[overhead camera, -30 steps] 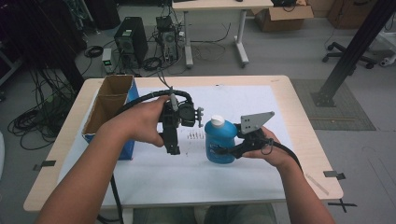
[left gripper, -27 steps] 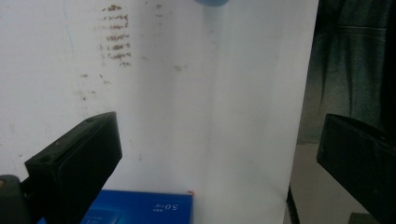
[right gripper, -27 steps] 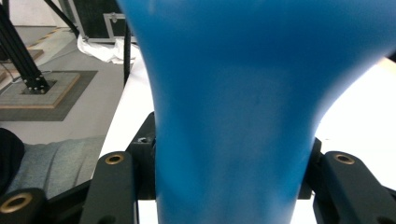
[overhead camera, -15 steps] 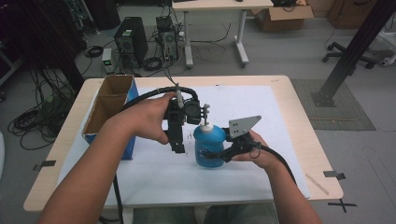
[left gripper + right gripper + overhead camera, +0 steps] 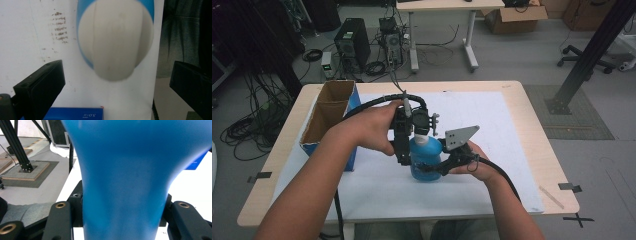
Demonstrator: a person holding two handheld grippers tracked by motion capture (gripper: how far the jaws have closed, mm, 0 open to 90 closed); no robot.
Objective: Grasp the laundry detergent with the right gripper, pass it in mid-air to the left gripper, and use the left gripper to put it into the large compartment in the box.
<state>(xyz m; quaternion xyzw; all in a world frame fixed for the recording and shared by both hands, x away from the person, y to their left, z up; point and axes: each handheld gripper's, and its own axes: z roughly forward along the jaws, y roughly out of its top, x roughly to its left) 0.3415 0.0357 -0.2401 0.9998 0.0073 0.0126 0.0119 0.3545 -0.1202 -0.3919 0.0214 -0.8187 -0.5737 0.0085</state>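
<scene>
A blue plastic bottle (image 5: pixel 426 161) with a white cap (image 5: pixel 422 135) stands upright over the white mat, near the table's front middle. My right gripper (image 5: pixel 427 169) is shut on its lower body; in the right gripper view the blue bottle (image 5: pixel 125 182) sits squeezed between both jaws of the right gripper (image 5: pixel 122 220). My left gripper (image 5: pixel 413 127) hangs pointing down over the cap. The left gripper view looks straight down on the white cap (image 5: pixel 115 40), and the left gripper (image 5: pixel 116 85) is open, its jaws wide apart on either side without touching it.
An open cardboard box (image 5: pixel 329 117) with a blue side stands at the table's left. A white mat (image 5: pixel 502 130) covers most of the tabletop. The box's blue side (image 5: pixel 75 114) lies just below the jaws. Computers and cables sit on the floor behind the table.
My right gripper has carried the bottle leftward and slightly nearer. The left gripper has ended up directly over the cap, still open.
</scene>
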